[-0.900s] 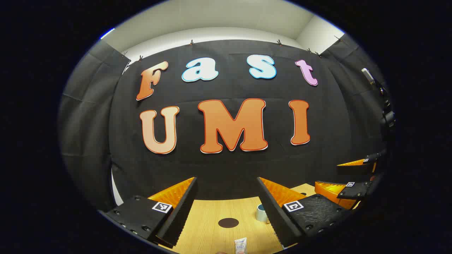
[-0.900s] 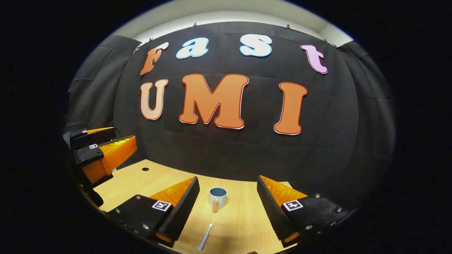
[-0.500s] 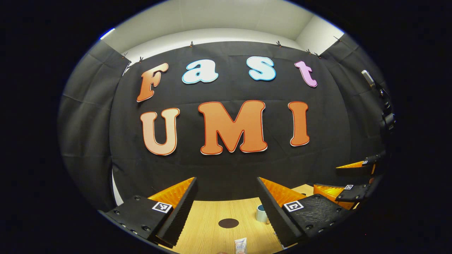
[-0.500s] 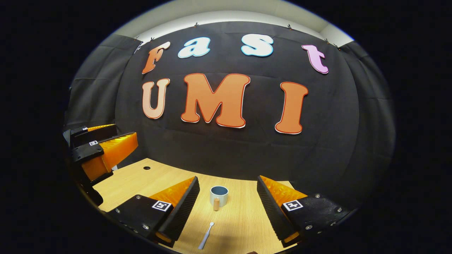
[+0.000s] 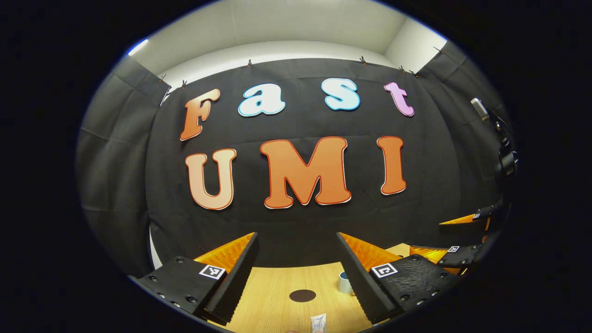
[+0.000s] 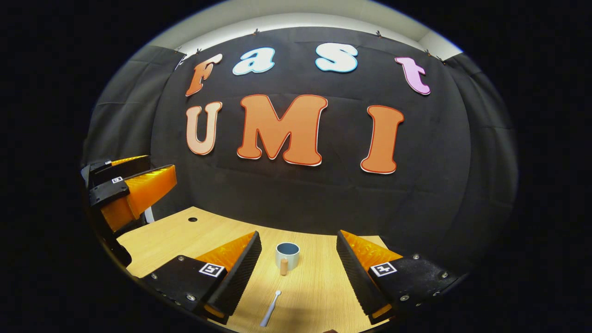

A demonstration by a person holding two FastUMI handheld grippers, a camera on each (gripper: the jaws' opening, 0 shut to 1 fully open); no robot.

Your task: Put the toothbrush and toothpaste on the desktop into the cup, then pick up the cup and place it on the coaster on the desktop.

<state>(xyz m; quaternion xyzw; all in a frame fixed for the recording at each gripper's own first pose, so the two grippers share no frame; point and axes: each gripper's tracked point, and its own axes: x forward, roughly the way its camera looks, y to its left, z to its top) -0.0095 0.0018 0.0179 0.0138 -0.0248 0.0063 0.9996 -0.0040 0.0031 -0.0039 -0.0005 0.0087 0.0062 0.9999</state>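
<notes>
Since earlier frame: left gripper [image 5: 297, 259] tipped up slightly, coaster [image 5: 302, 295] and toothpaste [image 5: 318, 323] slid lower in left gripper view; right gripper [image 6: 299, 256] barely shifted. Landmark: cup [image 6: 287, 255], upright on desk [image 6: 319, 291]. Left of cup: coaster; toothpaste nearer camera than coaster. In front of cup: toothbrush [image 6: 271, 309], flat on desk. Both grippers spread wide, grasping nothing.

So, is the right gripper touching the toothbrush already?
Apart. In the right gripper view, the toothbrush lies on the wooden desktop between the open right gripper fingers, with bare wood on both sides.
</notes>
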